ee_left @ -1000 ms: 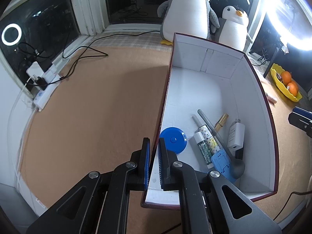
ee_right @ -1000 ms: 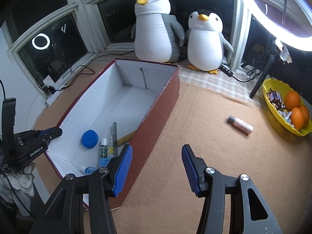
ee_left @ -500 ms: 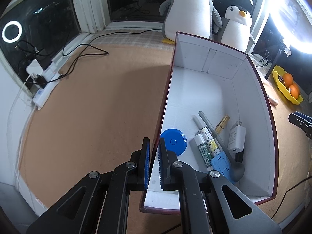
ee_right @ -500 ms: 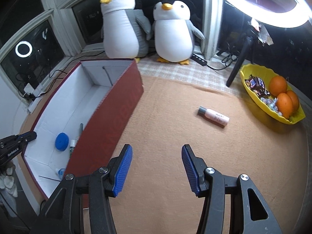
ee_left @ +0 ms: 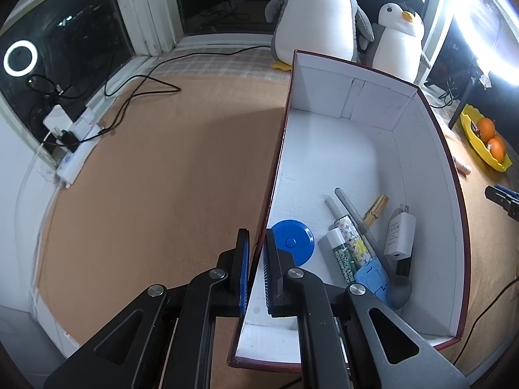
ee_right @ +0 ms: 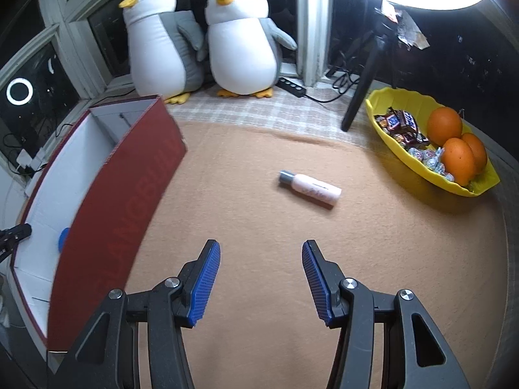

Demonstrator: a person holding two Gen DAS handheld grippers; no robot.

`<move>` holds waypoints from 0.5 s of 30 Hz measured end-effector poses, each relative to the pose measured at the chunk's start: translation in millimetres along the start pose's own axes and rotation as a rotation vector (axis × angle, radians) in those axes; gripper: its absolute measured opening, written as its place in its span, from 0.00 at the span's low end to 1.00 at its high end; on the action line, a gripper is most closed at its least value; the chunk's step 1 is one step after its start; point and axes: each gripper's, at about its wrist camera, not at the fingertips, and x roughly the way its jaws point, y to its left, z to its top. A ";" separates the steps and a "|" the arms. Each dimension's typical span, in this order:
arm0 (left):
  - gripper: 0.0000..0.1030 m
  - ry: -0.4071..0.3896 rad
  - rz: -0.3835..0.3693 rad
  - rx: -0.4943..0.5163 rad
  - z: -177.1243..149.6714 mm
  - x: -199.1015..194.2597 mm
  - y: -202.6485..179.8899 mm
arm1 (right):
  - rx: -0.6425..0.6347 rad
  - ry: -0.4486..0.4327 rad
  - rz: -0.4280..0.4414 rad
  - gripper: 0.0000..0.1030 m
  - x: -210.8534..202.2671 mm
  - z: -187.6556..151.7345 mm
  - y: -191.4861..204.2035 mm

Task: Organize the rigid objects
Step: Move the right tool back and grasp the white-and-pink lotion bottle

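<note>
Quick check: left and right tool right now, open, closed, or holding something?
Left tool: closed on the box, clamping its side wall.
Right tool: open, empty, over the mat short of the pink bottle.

Big penguin's [ee_left: 319, 13] head cropped by frame, blue disc [ee_right: 63, 239] half-hidden behind box wall [ee_right: 120, 201]

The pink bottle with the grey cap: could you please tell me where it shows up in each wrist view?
Left wrist view: only a sliver of the pink bottle peeks out at the right edge, behind the box's right wall.
Right wrist view: the bottle lies on its side in the open, mid-frame on the tan mat.
Shared landmark: the yellow fruit tray, just beyond it.
</note>
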 end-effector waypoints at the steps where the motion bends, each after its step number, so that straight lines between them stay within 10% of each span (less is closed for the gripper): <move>1: 0.07 0.001 0.002 -0.001 0.4 0.6 -0.1 | 0.004 0.003 -0.007 0.47 2.6 1.3 -5.4; 15: 0.07 0.014 0.026 -0.003 4.3 4.6 -2.9 | -0.089 0.103 -0.059 0.47 57.9 33.5 -38.6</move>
